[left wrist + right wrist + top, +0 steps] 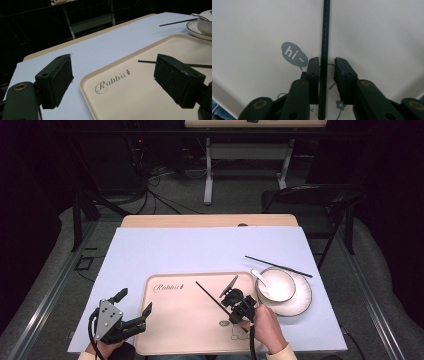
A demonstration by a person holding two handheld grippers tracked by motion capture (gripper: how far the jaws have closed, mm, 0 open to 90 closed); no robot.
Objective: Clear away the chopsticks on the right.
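Note:
A beige tray (175,320) printed "Rabbit" lies at the table's near edge. One black chopstick (207,292) lies slanted on it. My right gripper (229,312) is down at that chopstick's near end. In the right gripper view the chopstick (325,25) runs between the jaws of my right gripper (326,61); it touches the left jaw and a gap remains at the right one. My left gripper (133,303) hovers wide open over the tray's left rim, holding nothing. In the left gripper view its jaws (116,72) frame the tray (140,95) and the chopstick (147,61).
A white bowl (276,284) with a spoon (257,276) sits on a dark-rimmed plate (300,300) right of the tray. A second chopstick (277,266) lies on the pale blue mat (200,250) behind the bowl. A black chair (320,200) stands beyond the table's far right corner.

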